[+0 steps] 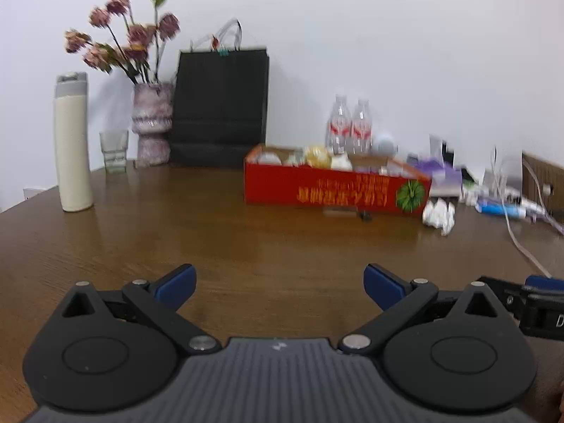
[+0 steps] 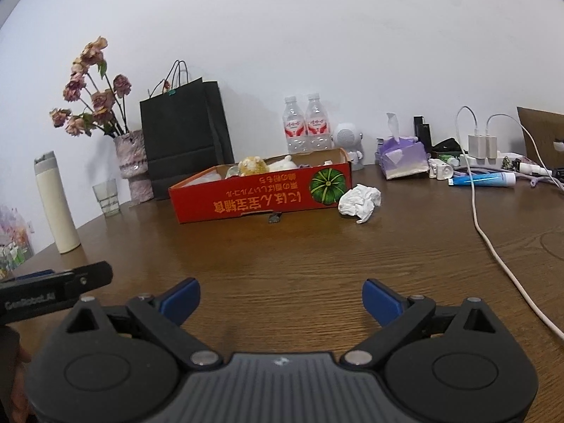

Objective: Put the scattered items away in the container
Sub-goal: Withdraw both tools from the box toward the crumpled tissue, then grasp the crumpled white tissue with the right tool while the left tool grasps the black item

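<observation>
A shallow red cardboard box [image 1: 335, 190] [image 2: 261, 194] with a pumpkin picture lies across the wooden table and holds several small items, among them a yellow plush and white pieces. A crumpled white tissue [image 1: 439, 213] [image 2: 359, 201] lies on the table just right of the box. A small dark object [image 2: 274, 218] rests against the box's front wall. My left gripper [image 1: 280, 287] is open over bare wood, well short of the box. My right gripper [image 2: 281, 299] is open too, nothing between its blue pads. The left gripper's body [image 2: 56, 290] shows at the right view's left edge.
A cream bottle [image 1: 72, 144], a glass [image 1: 114, 151], a flower vase [image 1: 151, 123] and a black paper bag [image 1: 220, 105] stand at the back left. Two water bottles [image 2: 306, 127], a tissue pack [image 2: 402, 157], a blue tube [image 2: 483, 179], chargers and a white cable [image 2: 493, 246] crowd the right.
</observation>
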`<action>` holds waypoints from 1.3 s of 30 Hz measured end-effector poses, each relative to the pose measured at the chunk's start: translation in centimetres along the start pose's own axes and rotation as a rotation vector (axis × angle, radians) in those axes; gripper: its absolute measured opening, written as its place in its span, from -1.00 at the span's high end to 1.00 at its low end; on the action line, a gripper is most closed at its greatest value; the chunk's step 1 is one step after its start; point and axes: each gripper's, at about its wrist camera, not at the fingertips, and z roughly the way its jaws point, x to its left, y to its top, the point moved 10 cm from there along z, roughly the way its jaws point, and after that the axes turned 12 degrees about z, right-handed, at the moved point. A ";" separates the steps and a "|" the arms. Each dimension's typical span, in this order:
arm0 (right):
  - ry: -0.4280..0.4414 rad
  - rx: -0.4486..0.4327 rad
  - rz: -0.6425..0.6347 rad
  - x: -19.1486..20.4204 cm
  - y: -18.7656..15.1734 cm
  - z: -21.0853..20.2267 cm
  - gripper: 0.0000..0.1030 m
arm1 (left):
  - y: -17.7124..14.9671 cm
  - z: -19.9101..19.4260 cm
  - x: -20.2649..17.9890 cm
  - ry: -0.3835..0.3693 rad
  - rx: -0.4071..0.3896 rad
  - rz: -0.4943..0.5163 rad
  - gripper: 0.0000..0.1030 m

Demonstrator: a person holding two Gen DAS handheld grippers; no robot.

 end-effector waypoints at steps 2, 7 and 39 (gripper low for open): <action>-0.004 0.069 0.049 -0.6 0.3 0.8 -0.93 | 0.0 1.0 -0.5 -0.030 0.066 0.013 -1.00; -0.080 0.176 0.150 -4.0 3.9 4.9 -0.94 | 3.7 4.6 -1.8 -0.152 0.129 -0.065 -1.00; -0.014 0.160 0.082 -8.9 12.4 20.5 0.54 | 9.0 25.4 -12.4 -0.280 0.251 0.194 0.73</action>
